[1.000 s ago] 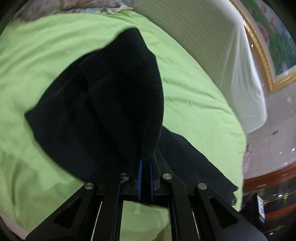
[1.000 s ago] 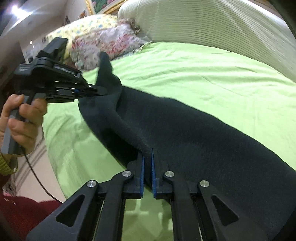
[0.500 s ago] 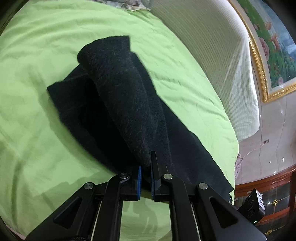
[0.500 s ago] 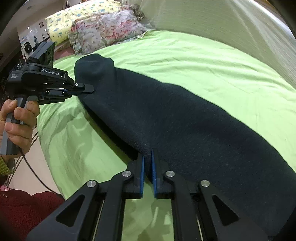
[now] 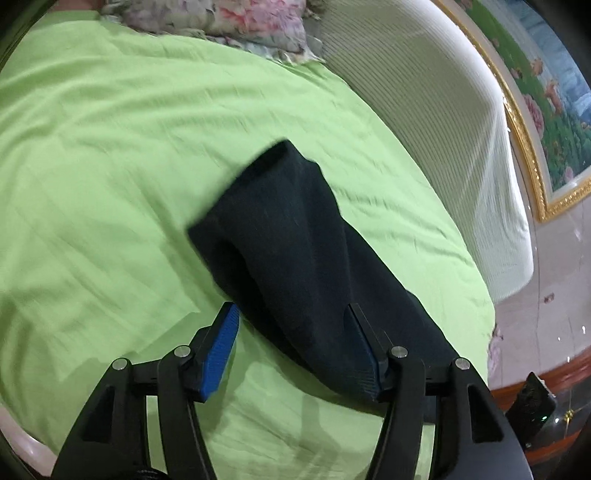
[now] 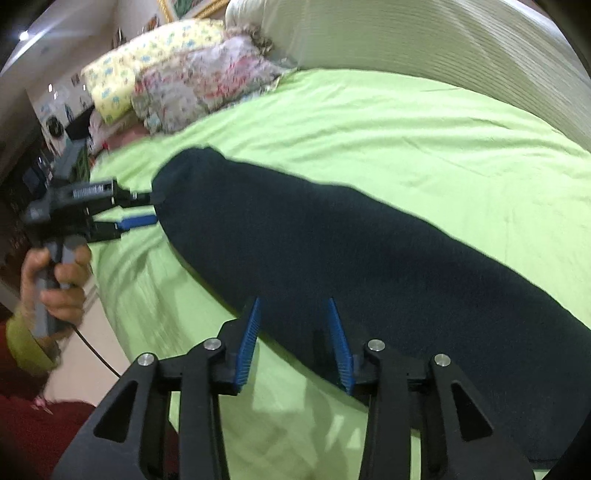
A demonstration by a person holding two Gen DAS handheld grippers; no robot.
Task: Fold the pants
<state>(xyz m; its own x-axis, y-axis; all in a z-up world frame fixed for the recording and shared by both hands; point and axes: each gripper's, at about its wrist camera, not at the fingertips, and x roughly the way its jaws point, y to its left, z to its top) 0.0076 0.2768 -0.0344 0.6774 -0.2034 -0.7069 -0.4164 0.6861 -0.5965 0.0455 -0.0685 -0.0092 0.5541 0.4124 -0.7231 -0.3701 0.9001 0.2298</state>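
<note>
- Two views, both grippers have let go.
- Left wrist view: left gripper [image 5: 291, 325] has jaws spread wide, blue pads [image 5: 221, 339] bare, nothing pinched. Right-hand pad overlaps the dark cloth in the frame; cannot tell if it touches.
- Pants [image 5: 295, 236] lie flat on the green bedsheet [image 5: 110, 147] as one long dark band, narrow end pointing away from the camera. Looks like one leg laid over the other, edges roughly matched.
- Floral pillow [image 5: 221, 22] at the head of the bed, white ribbed cover [image 5: 443, 110] alongside, both well apart from the pants.
- Right wrist view: right gripper [image 6: 295, 332] jaws also spread, holding nothing, hovering at the near long edge of the pants [image 6: 369, 258].
- Left gripper [image 6: 140, 210] seen here at the far end of the band, jaws parted, tips just beside the cloth; person's hand [image 6: 55, 273] on its handle.
- Progress, judged: lengthwise fold looks done, roughly half way. Left: fold the long band across, end to end, probably once or twice, then smooth it.
</note>
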